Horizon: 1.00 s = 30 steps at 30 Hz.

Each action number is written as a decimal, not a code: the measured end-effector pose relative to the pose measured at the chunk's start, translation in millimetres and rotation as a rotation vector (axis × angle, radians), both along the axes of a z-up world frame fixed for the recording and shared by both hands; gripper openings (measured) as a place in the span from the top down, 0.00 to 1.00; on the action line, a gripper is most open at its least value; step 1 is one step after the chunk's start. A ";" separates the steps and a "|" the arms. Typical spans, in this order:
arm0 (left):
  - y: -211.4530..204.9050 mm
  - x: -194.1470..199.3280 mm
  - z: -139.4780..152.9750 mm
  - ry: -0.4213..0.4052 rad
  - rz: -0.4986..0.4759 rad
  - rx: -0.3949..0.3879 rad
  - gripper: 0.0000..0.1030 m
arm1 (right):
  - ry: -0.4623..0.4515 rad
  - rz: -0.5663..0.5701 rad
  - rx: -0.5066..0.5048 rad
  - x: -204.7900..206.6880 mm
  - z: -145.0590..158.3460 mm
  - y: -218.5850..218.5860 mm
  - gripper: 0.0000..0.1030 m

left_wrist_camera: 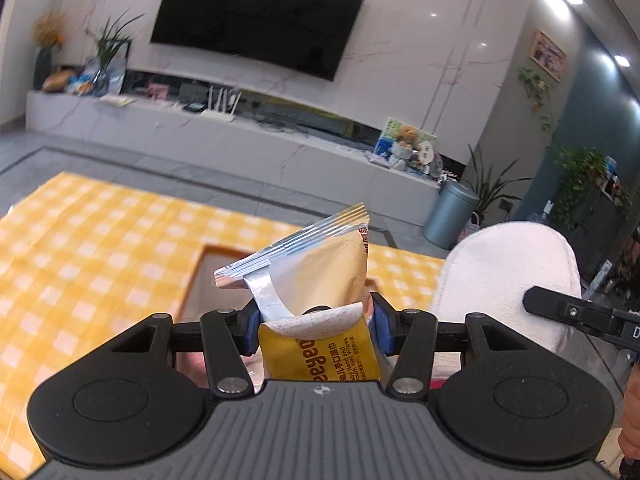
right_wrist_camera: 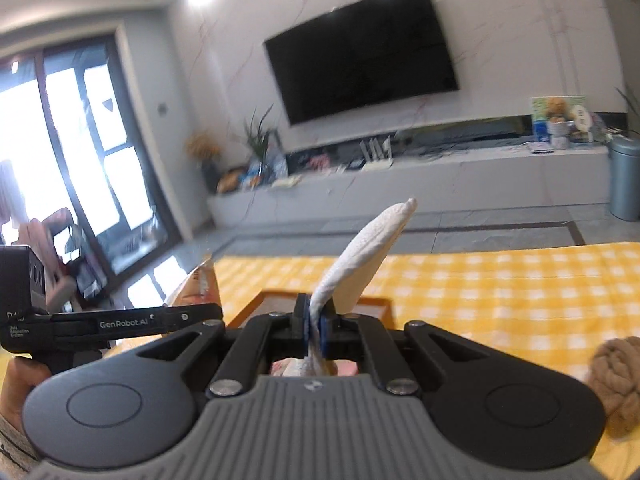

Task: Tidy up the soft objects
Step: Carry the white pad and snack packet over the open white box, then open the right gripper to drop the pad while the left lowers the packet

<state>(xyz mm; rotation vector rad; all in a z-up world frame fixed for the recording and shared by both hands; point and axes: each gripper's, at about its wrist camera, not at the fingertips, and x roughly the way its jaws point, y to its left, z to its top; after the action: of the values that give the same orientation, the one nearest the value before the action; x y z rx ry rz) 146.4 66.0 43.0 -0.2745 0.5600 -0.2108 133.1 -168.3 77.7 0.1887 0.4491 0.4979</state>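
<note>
My left gripper (left_wrist_camera: 314, 322) is shut on a yellow and gold wet wipes pack (left_wrist_camera: 320, 276), which stands up between the blue pads with its silver sealed edge on top. My right gripper (right_wrist_camera: 316, 326) is shut on a white fluffy slipper (right_wrist_camera: 364, 256) that sticks up and away from the jaws. In the left wrist view the slipper (left_wrist_camera: 508, 280) hangs at the right. In the right wrist view the pack (right_wrist_camera: 200, 284) shows at the left, behind the left gripper's black finger (right_wrist_camera: 160, 320). Both grippers hover over a wooden-rimmed tray (right_wrist_camera: 280, 298) on the yellow checked cloth (left_wrist_camera: 100, 248).
A beige knotted cushion (right_wrist_camera: 616, 380) lies on the cloth at the right edge. Beyond the table are grey floor, a low TV bench (left_wrist_camera: 240, 136) under a wall TV, a blue-grey bin (left_wrist_camera: 450, 210) and potted plants. A glass door (right_wrist_camera: 92, 160) stands at the left.
</note>
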 end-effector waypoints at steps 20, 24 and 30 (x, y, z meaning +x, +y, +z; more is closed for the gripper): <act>61.8 -8.4 -34.9 0.056 -0.010 -0.095 0.42 | 0.280 0.114 -0.553 160.5 -100.6 150.3 0.97; 54.4 -8.0 -34.6 0.081 0.004 -0.016 0.42 | 0.324 0.077 -0.696 174.1 -121.8 151.0 0.99; 33.5 -15.8 -34.5 0.089 -0.010 0.155 0.42 | 0.227 0.017 -0.783 154.4 -128.1 157.9 0.87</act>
<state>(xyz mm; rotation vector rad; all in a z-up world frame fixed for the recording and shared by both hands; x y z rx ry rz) 130.7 99.5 8.4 -0.1308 0.6622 -0.1639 287.5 -10.4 -50.4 -0.5181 0.8347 0.2880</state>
